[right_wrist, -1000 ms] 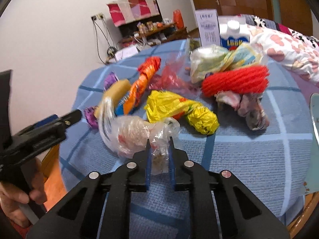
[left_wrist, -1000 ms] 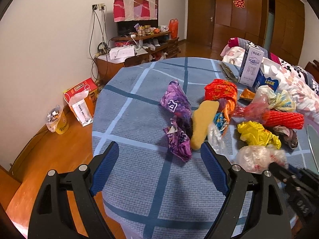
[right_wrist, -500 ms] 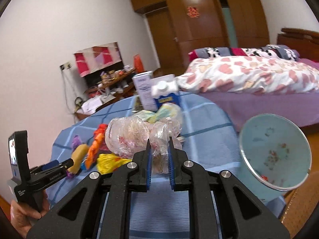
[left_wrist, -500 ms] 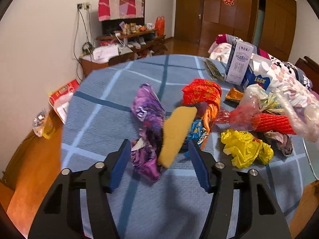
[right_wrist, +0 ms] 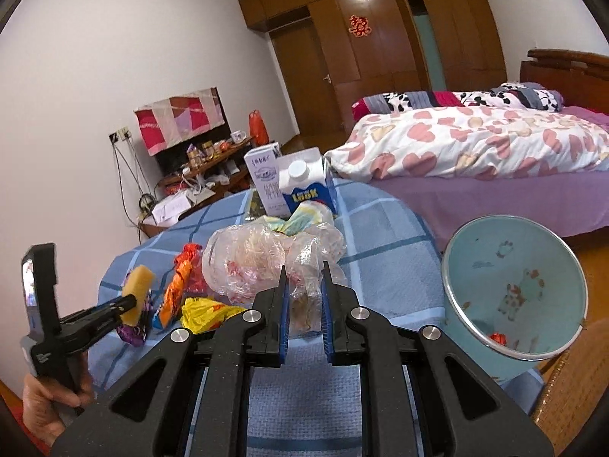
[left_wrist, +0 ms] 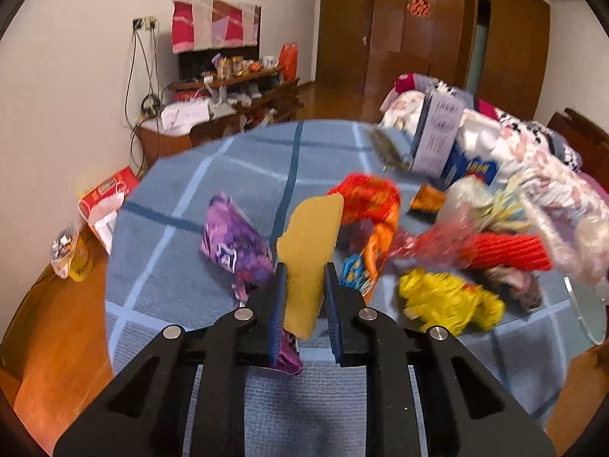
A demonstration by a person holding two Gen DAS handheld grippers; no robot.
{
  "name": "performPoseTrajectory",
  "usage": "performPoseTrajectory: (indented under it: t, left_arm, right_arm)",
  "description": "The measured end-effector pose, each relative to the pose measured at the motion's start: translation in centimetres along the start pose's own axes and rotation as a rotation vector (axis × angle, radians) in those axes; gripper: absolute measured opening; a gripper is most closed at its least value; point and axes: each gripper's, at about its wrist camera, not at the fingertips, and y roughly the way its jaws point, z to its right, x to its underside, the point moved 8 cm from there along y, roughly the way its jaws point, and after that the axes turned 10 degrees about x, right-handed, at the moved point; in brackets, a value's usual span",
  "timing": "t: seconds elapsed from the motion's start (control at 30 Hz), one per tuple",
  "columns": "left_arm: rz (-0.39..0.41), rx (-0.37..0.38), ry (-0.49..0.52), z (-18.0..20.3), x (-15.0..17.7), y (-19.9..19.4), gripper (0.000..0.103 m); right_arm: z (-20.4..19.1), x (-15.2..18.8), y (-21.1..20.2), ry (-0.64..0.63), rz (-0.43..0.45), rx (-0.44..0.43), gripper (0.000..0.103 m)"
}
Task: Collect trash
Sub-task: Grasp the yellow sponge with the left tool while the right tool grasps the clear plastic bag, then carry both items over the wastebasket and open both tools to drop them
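My left gripper is shut on a yellow sponge, whose far end sticks up past the pads. In the right wrist view the same sponge shows at the tip of the left gripper, just over the blue checked tablecloth. My right gripper is shut on a crumpled clear plastic bag and holds it above the table. A light blue bin stands open to the right of the table, with a few scraps inside.
More trash lies on the table: a purple wrapper, an orange wrapper, a yellow bag and red mesh. Two cartons stand at the far edge. A bed lies beyond, and a hand holds the left gripper.
The left jaws have closed from wide open onto the yellow sponge. The right gripper has lifted the plastic bag off the table and swung right, bringing the bin into view.
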Motion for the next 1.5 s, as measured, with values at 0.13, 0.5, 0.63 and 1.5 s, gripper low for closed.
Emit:
performPoseTrajectory:
  t: [0.13, 0.5, 0.63, 1.5]
  left_arm:
    - [0.040, 0.038, 0.022, 1.6, -0.8, -2.2, 0.019]
    - [0.024, 0.132, 0.127, 9.6, 0.0, -3.9, 0.019]
    - [0.022, 0.125, 0.168, 11.8, 0.3, -4.2, 0.019]
    - [0.023, 0.218, 0.312, 21.6, 1.6, -5.5, 0.019]
  right_arm:
    - [0.5, -0.4, -0.5, 0.013, 0.019, 0.014, 0.015]
    - [3.0, -0.2, -1.8, 0.055, 0.017, 0.047, 0.015]
    - [4.3, -0.2, -2.4, 0.078, 0.022, 0.061, 0.015]
    - [11.8, 0.4, -5.4, 0.178, 0.038, 0.184, 0.015]
